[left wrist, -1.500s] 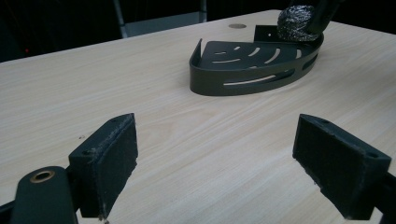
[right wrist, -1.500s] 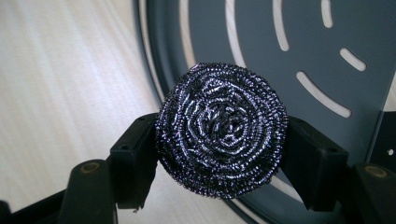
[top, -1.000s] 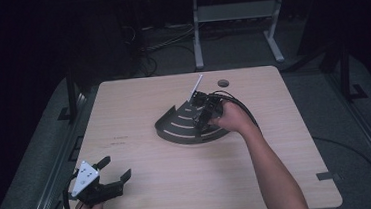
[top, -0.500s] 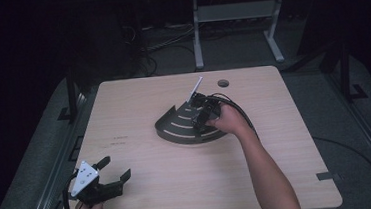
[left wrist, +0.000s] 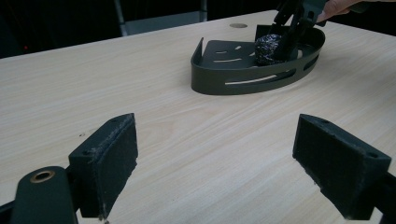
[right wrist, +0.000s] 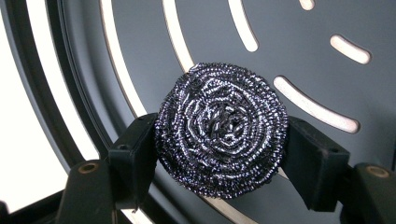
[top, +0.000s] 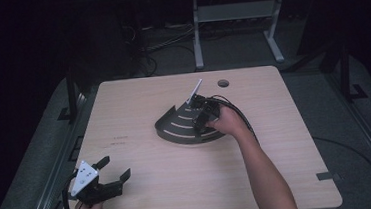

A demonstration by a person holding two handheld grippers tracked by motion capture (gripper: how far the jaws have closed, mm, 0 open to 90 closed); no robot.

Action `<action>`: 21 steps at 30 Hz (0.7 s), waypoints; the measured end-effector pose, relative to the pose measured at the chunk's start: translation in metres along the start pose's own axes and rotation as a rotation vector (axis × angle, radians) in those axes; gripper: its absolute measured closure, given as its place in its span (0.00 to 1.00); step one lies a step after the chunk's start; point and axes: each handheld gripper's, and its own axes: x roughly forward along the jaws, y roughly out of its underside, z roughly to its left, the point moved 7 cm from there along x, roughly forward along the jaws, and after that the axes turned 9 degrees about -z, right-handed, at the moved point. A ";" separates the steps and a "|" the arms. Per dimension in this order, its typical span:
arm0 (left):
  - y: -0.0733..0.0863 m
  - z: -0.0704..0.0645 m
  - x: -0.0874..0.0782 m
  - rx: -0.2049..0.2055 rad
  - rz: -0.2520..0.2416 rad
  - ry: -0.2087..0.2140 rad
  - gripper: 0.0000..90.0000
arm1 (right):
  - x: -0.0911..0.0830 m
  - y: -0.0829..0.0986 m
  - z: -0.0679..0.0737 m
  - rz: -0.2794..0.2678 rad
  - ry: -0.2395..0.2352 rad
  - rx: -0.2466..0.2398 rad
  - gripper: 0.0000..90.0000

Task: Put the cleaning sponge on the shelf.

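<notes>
Right hand-held gripper [right wrist: 219, 140]: its two black pads are clamped on either side of a steel wool scourer [right wrist: 220, 135], a round coil of dark metallic strands. The scourer sits inside the dark grey slotted corner caddy [top: 175, 125], low over its floor; contact with the floor cannot be confirmed. In the high view this hand-held gripper [top: 205, 114] is over the caddy's right portion. The caddy rests on the wooden table [top: 138, 103].

Left hand-held gripper [top: 110, 176]: well apart from the caddy, near the table's edge on the person's side. Its jaws stand wide apart with bare tabletop between the pads [left wrist: 109, 161].
</notes>
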 end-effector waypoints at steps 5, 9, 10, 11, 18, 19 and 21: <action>0.000 0.000 0.001 -0.003 -0.002 0.000 0.15 | 0.001 -0.001 -0.001 -0.006 -0.001 -0.007 0.34; 0.000 -0.001 0.002 -0.004 0.000 0.001 0.15 | 0.002 0.002 -0.002 0.007 -0.008 -0.001 0.33; 0.000 -0.001 0.002 -0.003 0.000 -0.002 0.15 | 0.002 0.002 -0.002 0.010 -0.010 0.003 0.33; 0.000 -0.001 0.002 -0.003 0.000 -0.002 0.15 | 0.002 0.002 -0.002 0.010 -0.010 0.003 0.33; 0.000 0.000 0.004 -0.003 0.003 0.002 0.15 | -0.001 0.003 -0.003 -0.007 -0.017 0.007 0.30; 0.000 0.000 0.004 -0.003 0.003 0.002 0.15 | -0.002 0.003 -0.003 -0.011 -0.017 0.011 0.29; 0.000 0.000 0.005 -0.006 0.004 0.003 0.15 | -0.006 0.001 -0.004 -0.029 -0.015 0.014 0.25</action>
